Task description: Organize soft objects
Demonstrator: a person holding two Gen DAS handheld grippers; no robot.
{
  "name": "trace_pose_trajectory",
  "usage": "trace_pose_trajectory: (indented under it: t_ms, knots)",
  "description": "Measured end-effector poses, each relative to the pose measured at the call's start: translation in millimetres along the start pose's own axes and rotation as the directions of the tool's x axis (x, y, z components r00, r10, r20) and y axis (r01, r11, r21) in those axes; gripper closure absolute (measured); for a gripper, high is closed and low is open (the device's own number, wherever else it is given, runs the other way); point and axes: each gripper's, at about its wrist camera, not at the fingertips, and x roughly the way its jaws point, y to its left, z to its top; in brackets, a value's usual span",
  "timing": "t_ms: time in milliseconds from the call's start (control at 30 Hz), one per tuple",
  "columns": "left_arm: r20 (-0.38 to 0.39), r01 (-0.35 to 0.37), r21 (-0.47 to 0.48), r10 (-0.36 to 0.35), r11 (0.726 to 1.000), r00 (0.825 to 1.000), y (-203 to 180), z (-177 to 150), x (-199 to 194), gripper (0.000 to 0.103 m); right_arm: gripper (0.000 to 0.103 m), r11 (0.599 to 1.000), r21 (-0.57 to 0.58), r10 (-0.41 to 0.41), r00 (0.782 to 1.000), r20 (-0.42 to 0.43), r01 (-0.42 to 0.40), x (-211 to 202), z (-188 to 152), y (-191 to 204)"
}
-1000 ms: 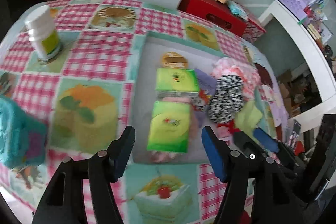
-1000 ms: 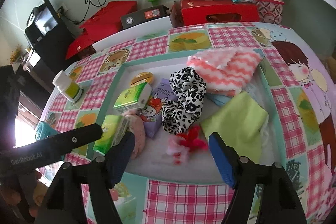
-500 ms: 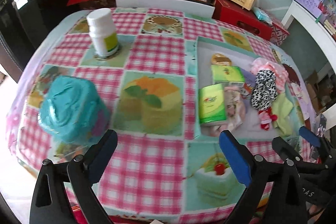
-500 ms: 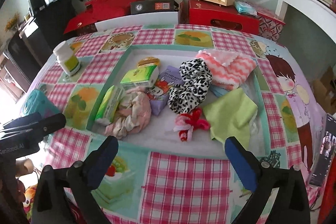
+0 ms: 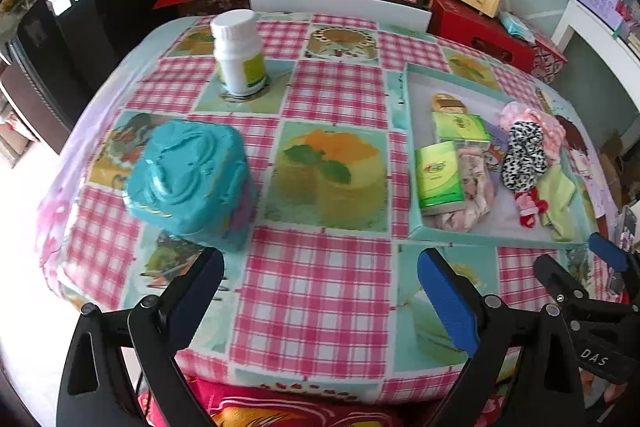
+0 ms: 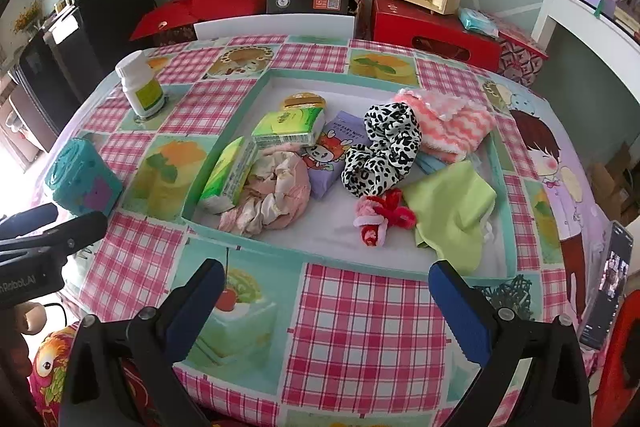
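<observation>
a: left wrist view: the left tool (image 5: 320, 283) has just been opening and now stands wide with nothing between its fingers, over the near edge of the counter (image 5: 316, 291). the soft things lie well off to its right, in the tray (image 5: 404, 163).
b: advice for the step?
a: i'd pick one piece, come down straight over it, and avoid dragging its neighbours.
b: right wrist view?
a: the right tool (image 6: 326, 293) has likewise just been opening, wide and empty, just short of the tray's near wall. the pink cloth (image 6: 272, 195), leopard scrunchie (image 6: 384, 151) and green cloth (image 6: 452, 207) all lie inside.
b: anything unclear?
a: a blue item beneath the striped towel (image 6: 448, 127) is mostly covered; i can't tell what it is.
</observation>
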Motion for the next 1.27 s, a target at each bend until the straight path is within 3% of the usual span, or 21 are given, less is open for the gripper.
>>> trace_pose_trajectory:
  t_ms: [167, 300, 1267]
  knots:
    - [0.005, 0.02, -0.025, -0.02, 0.999, 1.0, 5.6, -2.1, -4.1, 0.006, 0.0, 1.0, -0.001, -0.008, 1.0, 0.001, 0.008, -3.5, -1.1, 1.3]
    - [0.005, -0.017, -0.018, 0.017, 1.0, 1.0, 5.2, -3.5, -7.3, 0.006, 0.0, 1.0, 0.003, -0.012, 1.0, -0.001, 0.012, -5.8, -1.8, 1.0]
    - [0.027, -0.089, 0.016, 0.088, 0.996, 0.996, 5.3, -5.1, -15.9, 0.006, 0.0, 1.0, 0.019, -0.018, 1.0, 0.005, 0.018, -11.9, -0.8, -2.6]
